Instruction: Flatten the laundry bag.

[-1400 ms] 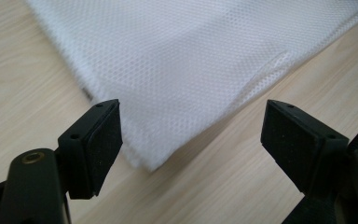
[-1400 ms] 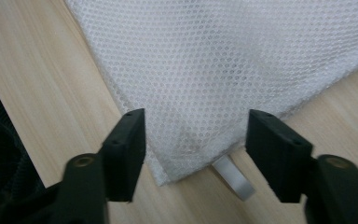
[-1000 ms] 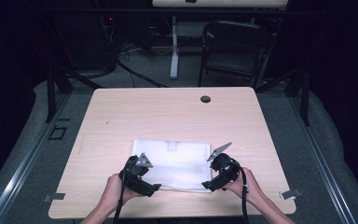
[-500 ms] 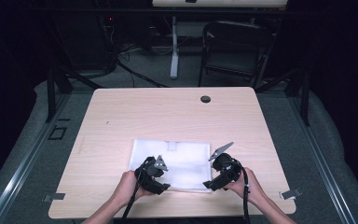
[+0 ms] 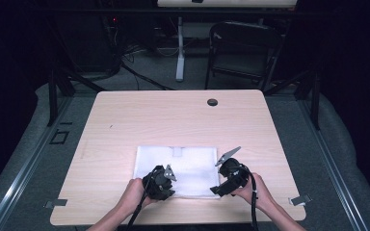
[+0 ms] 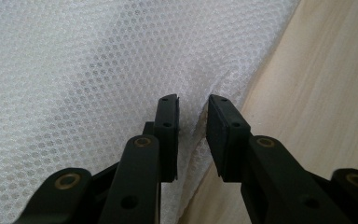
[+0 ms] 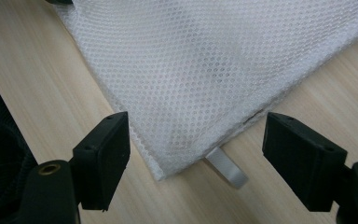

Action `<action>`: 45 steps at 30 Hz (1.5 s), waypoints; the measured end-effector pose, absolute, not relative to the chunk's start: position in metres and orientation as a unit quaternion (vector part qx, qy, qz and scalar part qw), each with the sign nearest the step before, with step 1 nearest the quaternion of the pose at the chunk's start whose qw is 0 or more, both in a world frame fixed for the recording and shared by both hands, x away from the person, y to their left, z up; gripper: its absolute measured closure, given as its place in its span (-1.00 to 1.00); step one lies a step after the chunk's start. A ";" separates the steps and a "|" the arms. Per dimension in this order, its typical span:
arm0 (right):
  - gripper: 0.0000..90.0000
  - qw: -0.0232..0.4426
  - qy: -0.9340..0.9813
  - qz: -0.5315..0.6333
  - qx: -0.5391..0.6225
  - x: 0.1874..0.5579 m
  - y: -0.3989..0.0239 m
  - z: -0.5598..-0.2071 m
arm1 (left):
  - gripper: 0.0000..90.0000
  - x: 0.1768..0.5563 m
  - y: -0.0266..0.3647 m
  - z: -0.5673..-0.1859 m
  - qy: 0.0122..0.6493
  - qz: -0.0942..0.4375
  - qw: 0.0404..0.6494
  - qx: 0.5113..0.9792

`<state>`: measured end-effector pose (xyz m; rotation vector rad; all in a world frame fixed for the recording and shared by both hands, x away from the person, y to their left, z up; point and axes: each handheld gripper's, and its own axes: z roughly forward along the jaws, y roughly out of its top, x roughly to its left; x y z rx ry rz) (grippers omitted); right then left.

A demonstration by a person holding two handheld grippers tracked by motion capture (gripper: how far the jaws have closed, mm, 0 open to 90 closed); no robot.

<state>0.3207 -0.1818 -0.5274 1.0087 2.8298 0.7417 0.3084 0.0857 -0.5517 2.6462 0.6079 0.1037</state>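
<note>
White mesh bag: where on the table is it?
In the high view, the white mesh bag lies flat near the table's front edge, between both hand-held grippers.

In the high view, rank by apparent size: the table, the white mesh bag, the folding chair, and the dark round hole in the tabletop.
1. table
2. white mesh bag and folding chair: look alike in size, and the chair stands farther off, so unranked
3. round hole

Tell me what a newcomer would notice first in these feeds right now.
A white mesh bag lying flat on the near half of the wooden table stands out first. The left gripper has just been closing on the bag's near edge, a ridge of mesh bunched between its jaws. The right gripper hovers open over the bag's near right corner, where a silvery tab pokes out.
</note>
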 end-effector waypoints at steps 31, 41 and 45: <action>0.84 0.046 0.931 0.260 0.253 0.296 -0.156 -0.518 | 0.94 0.314 0.088 -0.540 0.250 0.051 0.241 0.936; 1.00 0.049 0.943 0.236 0.230 0.291 -0.139 -0.534 | 0.95 0.312 0.089 -0.534 0.258 0.066 0.259 0.928; 1.00 0.071 0.945 0.230 0.221 0.290 -0.133 -0.538 | 0.95 0.312 0.090 -0.532 0.258 0.066 0.265 0.927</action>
